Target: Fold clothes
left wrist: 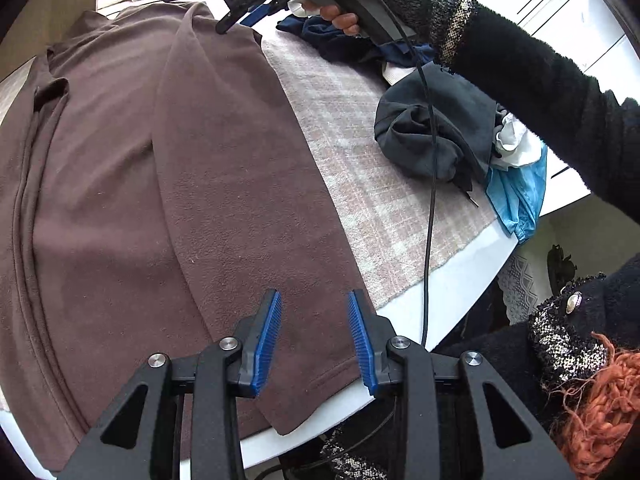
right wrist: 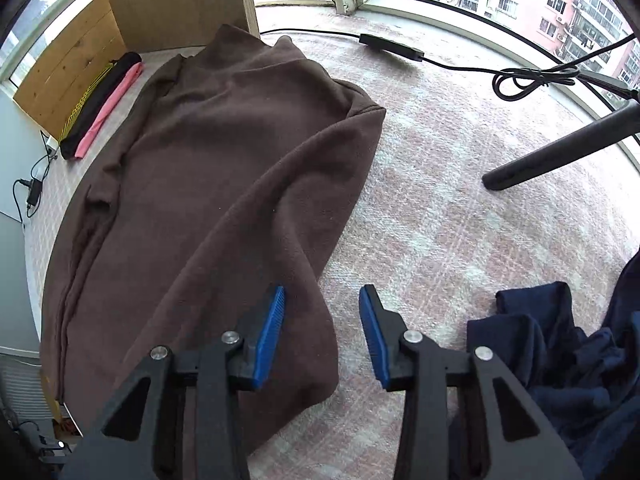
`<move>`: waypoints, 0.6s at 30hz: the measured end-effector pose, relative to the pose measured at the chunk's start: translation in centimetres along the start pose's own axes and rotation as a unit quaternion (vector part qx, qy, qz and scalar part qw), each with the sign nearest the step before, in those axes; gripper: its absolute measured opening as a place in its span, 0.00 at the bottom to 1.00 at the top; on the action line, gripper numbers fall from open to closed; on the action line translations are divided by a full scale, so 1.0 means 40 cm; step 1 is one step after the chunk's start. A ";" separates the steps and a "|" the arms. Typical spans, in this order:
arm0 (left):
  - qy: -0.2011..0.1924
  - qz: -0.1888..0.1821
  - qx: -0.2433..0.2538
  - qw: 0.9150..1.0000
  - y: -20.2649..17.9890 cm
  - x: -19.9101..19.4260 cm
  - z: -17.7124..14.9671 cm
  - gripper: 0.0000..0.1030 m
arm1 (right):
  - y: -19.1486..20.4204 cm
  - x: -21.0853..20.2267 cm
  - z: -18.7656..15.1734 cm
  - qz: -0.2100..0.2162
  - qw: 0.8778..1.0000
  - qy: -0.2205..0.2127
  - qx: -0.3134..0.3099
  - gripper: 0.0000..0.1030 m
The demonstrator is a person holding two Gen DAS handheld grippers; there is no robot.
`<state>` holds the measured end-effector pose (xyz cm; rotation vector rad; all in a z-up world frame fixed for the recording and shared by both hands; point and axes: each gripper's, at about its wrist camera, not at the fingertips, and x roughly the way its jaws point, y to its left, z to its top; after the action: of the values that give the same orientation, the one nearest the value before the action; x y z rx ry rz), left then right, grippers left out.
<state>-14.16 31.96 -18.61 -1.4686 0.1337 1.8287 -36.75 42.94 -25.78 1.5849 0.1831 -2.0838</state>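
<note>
1. Closest to us, our left gripper (left wrist: 314, 336) hangs over the near hem of the brown garment (left wrist: 160, 184), its jaws apart and holding nothing, the blue pads (left wrist: 266, 344) facing each other across bare fleece.
2. We take the brown garment as our landmark: it is the largest thing here, spread lengthwise on the pinkish plaid cloth (left wrist: 360, 160) that covers the white table (left wrist: 460, 280), with one long side folded over onto its middle.
3. Right of the brown garment, the plaid cloth runs bare out to the table's rounded edge.
4. Farther right of the brown garment, well apart from it, we see a crumpled dark grey garment (left wrist: 436, 132) with white and light blue fabric (left wrist: 516, 192) bunched against its far side.
5. Beyond the brown garment's far right corner lies a heap of navy clothing (left wrist: 340, 40), also seen in the right wrist view (right wrist: 560, 360).
6. Our right gripper (right wrist: 322, 336) sits over the brown garment's far right edge; its jaws stand apart with nothing between them, one pad (right wrist: 270, 340) over the fleece and the other over plaid.
7. Past the brown garment on its left side, we see folded black and pink items (right wrist: 100, 104) lying beside a wooden board.
8. A black cable with an inline box (right wrist: 390, 46) crosses the cloth behind the brown garment.
</note>
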 end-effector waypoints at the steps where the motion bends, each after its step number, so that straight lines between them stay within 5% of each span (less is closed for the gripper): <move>1: 0.001 -0.001 0.001 1.000 -0.007 0.001 -0.007 0.31 | -0.009 -0.001 -0.010 0.012 1.000 -0.001 0.008 0.37; 4: 0.004 -0.009 0.007 1.000 -0.030 0.002 -0.034 0.32 | -0.056 -0.018 -0.054 0.079 0.995 0.000 0.061 0.47; 11: -0.007 0.017 0.036 0.999 -0.081 0.036 -0.070 0.41 | -0.076 -0.025 -0.127 0.108 0.990 -0.021 0.090 0.48; 18: -0.022 0.051 0.066 0.996 -0.130 0.076 -0.100 0.40 | -0.028 -0.015 -0.140 0.071 0.995 -0.022 0.067 0.48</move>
<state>-7.95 35.00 -20.66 -1.3508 0.3080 1.8939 -32.35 46.33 -27.16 1.5783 -0.0859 -2.0543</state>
